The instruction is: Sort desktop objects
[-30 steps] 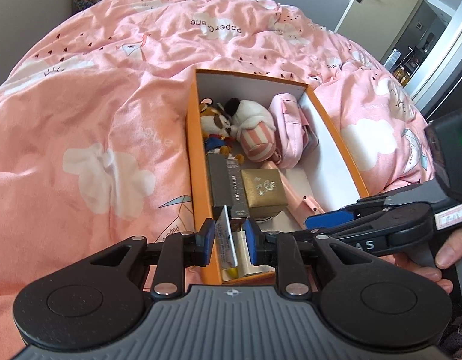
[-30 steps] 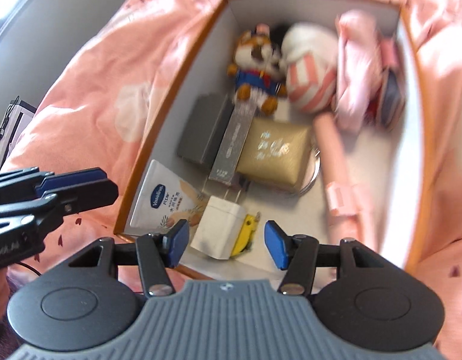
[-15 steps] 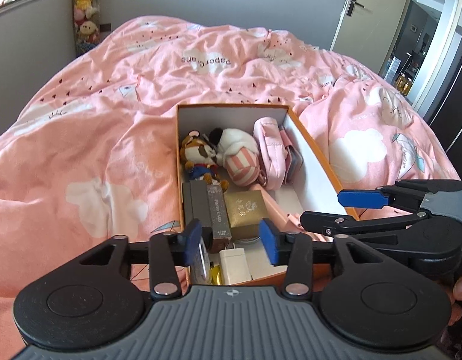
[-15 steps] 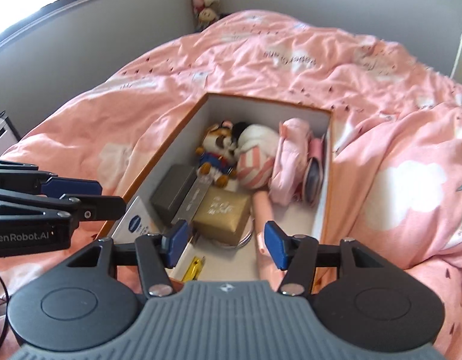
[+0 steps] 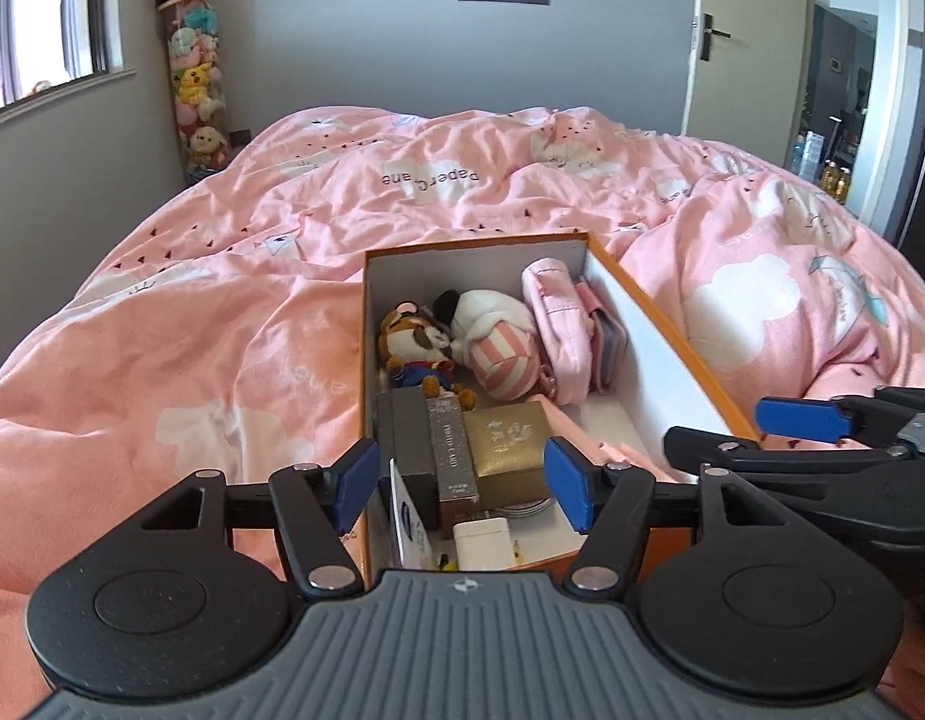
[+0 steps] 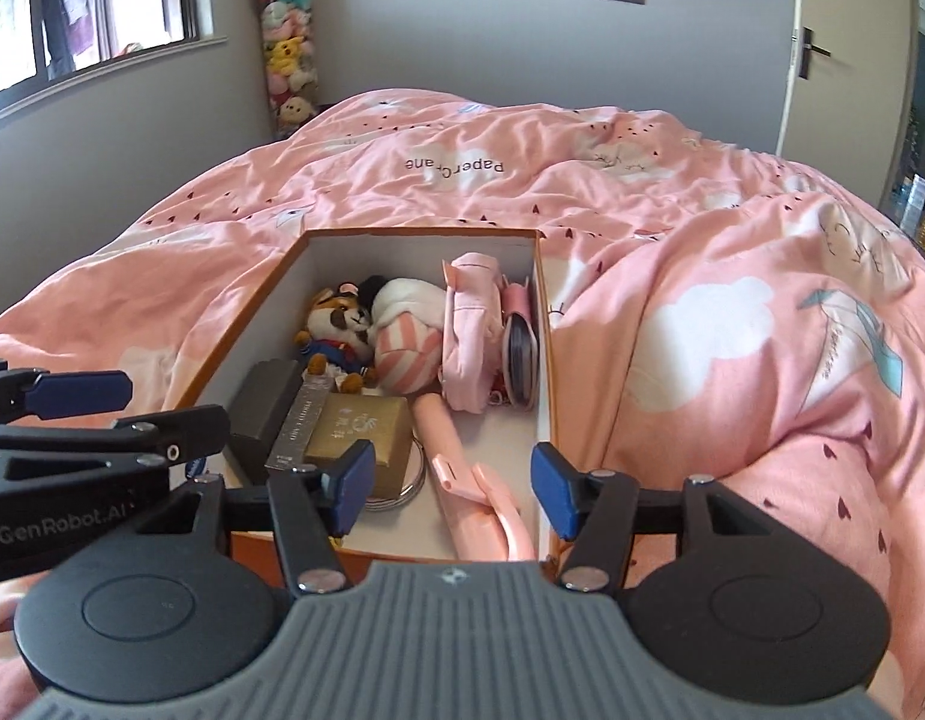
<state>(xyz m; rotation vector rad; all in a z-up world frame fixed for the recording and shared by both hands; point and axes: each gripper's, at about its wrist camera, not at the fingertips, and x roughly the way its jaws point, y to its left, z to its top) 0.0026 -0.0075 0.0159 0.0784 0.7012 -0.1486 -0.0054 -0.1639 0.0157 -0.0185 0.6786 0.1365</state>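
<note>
The left gripper [image 5: 462, 483] stands nearest, its blue pads spread wide with nothing pinched between them; its jaws have just been opening, and the white tube [image 5: 410, 525] stands on edge in the box's near left corner, just below and free of the pads. The right gripper [image 6: 453, 483] hovers beside it with its jaws parted too, gripping nothing, above the near end of the orange box [image 6: 245, 324].

The box rests on a bed covered by a pink duvet [image 5: 192, 348] printed with white clouds. At the box's near end, in the left wrist view, lies a white charger plug [image 5: 481, 542] with a bit of yellow beside it. Next come a dark grey case [image 5: 407, 438], a slim metallic carton [image 5: 453, 459] and a gold gift box [image 5: 510, 447], set side by side and touching. A pink folding stick [image 6: 471, 483] lies along the floor of the box to the right of the gold box, and a round metal rim shows under the gold box's near edge.

Farther in, a plush fox [image 6: 336, 336] in blue clothing leans against a white and pink-striped plush [image 6: 405, 342]. A pink pouch [image 6: 471, 336] stands beside them, with a flat dark item squeezed between it and the right wall.

Beyond the bed, a tall column of soft toys [image 5: 192, 78] stands in the corner by a window [image 5: 36, 24], and a door [image 5: 747, 36] is at the right.
</note>
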